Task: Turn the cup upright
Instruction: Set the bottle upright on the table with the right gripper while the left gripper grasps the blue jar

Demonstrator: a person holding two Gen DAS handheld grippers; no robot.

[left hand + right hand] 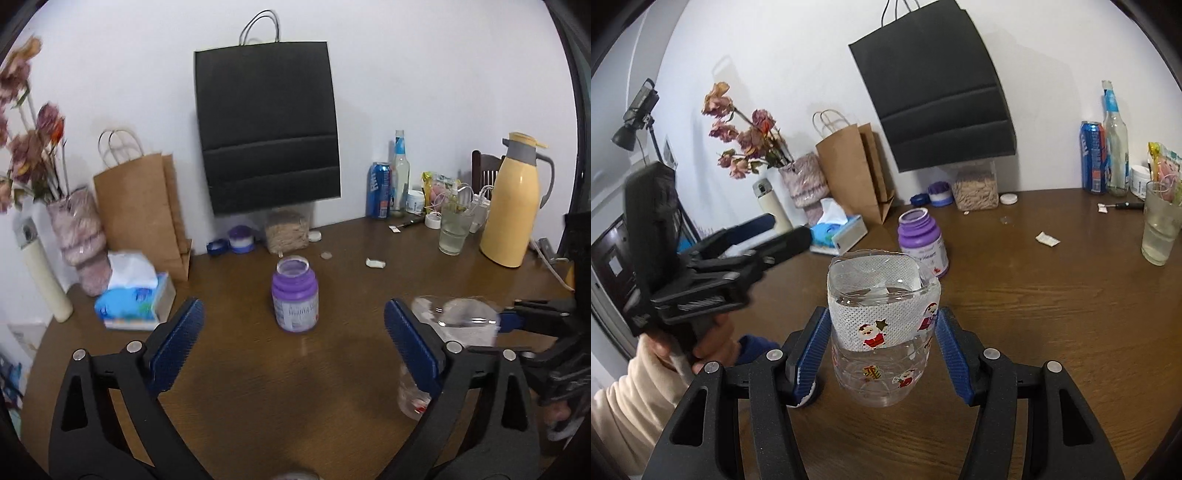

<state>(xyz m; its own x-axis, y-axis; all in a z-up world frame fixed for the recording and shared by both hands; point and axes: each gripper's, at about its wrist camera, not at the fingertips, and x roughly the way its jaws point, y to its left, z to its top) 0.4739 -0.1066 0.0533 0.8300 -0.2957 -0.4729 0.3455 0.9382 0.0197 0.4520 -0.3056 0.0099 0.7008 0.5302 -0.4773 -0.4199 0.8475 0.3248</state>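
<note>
The cup (882,325) is clear plastic with a white band and Santa stickers. It stands upright, mouth up, between the blue pads of my right gripper (882,350), which is shut on its sides; whether its base touches the wooden table (1052,332) I cannot tell. In the left wrist view the cup (458,321) shows blurred at the right, held by the right gripper (517,321). My left gripper (293,332) is open and empty, above the table, facing a purple jar (294,295). It also shows at the left of the right wrist view (768,232).
The open purple jar (923,247) stands just beyond the cup. A tissue box (133,299), brown paper bag (144,218), flower vase (79,240) and black bag (266,129) line the back left. A glass (454,232), yellow thermos (513,203), can and bottle stand back right.
</note>
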